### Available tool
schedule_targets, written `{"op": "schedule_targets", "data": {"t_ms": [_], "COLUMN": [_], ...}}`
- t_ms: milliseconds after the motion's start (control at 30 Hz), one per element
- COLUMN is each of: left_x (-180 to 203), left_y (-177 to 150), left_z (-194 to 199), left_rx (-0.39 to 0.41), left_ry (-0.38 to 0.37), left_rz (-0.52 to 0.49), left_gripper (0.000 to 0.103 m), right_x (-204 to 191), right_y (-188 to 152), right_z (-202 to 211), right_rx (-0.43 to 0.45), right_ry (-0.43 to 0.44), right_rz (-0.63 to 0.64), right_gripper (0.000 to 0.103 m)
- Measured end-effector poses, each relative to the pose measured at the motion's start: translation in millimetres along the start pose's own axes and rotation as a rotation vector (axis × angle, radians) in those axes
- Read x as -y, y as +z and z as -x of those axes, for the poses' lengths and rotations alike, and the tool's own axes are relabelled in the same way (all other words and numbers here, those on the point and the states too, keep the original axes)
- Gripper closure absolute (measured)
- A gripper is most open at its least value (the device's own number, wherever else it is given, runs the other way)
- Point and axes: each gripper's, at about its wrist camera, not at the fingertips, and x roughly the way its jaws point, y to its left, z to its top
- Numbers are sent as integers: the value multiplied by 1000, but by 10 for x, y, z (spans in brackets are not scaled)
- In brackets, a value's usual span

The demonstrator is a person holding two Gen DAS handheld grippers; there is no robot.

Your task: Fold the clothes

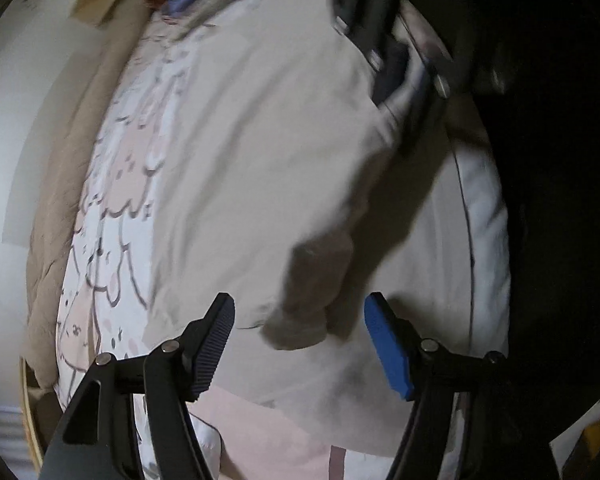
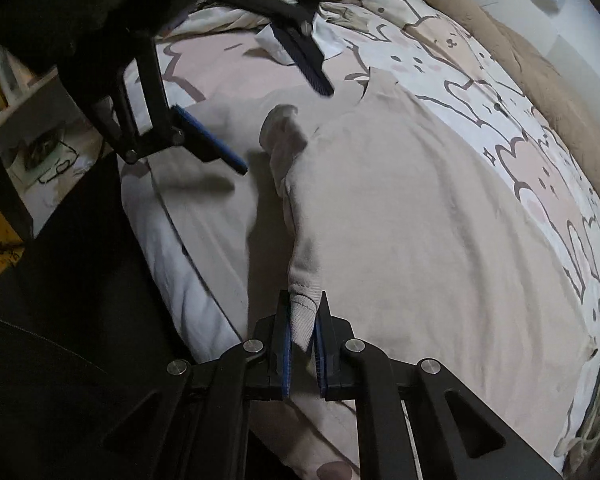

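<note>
While the beige sweatshirt (image 2: pixel 400 216) lies spread over the bed, we see one of its sleeves (image 2: pixel 296 216) doubled back along the body's near edge, running straight away from our right hand-held gripper (image 2: pixel 303 332) toward the left hand-held gripper (image 1: pixel 300 344). Our right hand-held gripper is clamped on the ribbed cuff end of that sleeve, the cloth pinched between its two blue pads. Our left hand-held gripper stands wide, holding nothing, and the sleeve's far bend (image 1: pixel 312 304) sits just ahead of it and between its two fingers, slightly off the bed's surface.

So the sleeve's long axis joins the two tools end to end: the right one has the near end, and the left one is the nearer to the far bend. We judge that any further laying of the sleeve across the body turns on that line staying straight, with the body to the right of our right tool.

Beyond the garment we see the patterned duvet (image 2: pixel 512 120) with cartoon figures, then a brown blanket (image 2: pixel 560 92) along the far side against the wall (image 2: pixel 580 28). How many folds the garment already carries, we cannot tell.
</note>
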Motion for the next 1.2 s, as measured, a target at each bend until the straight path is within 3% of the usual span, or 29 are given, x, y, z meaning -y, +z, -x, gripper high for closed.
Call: {"op": "schedule_targets", "data": {"t_ms": [67, 100, 167, 400, 667, 800, 867, 933, 1000, 1133, 1200], "left_x": [0, -21, -53, -76, 505, 591, 616, 642, 607, 378, 220], "left_y": [-16, -25, -39, -64, -213, -298, -339, -381, -444, -489, -387], "left_z": [-87, -94, -91, 422, 46, 38, 53, 67, 142, 440, 529], "left_rx": [-31, -40, -55, 3, -80, -96, -101, -106, -115, -88, -38], "left_ry": [-32, -25, -6, 183, 218, 256, 273, 290, 278, 249, 251], "left_rz": [18, 37, 71, 120, 28, 56, 77, 97, 164, 371, 469], "left_gripper": [68, 98, 98, 98, 98, 98, 98, 98, 98, 97, 93], "right_x": [13, 25, 17, -197, -360, -397, -345, -271, -127, 295, 628], "right_y": [-2, -6, 14, 98, -66, -100, -90, -93, -113, -239, -371], "right_z": [-1, 6, 35, 207, -156, -132, -97, -32, 84, 433, 575], "right_rx": [0, 1, 14, 54, -20, -14, -19, -32, -24, 60, 98], "right_ry": [-3, -5, -27, -114, -124, -130, -93, 2, 125, 243, 183], "right_rz": [-2, -5, 2, 139, 224, 238, 198, 138, 30, -187, -305], "right_gripper": [93, 93, 93, 93, 92, 92, 90, 74, 47, 46, 46]}}
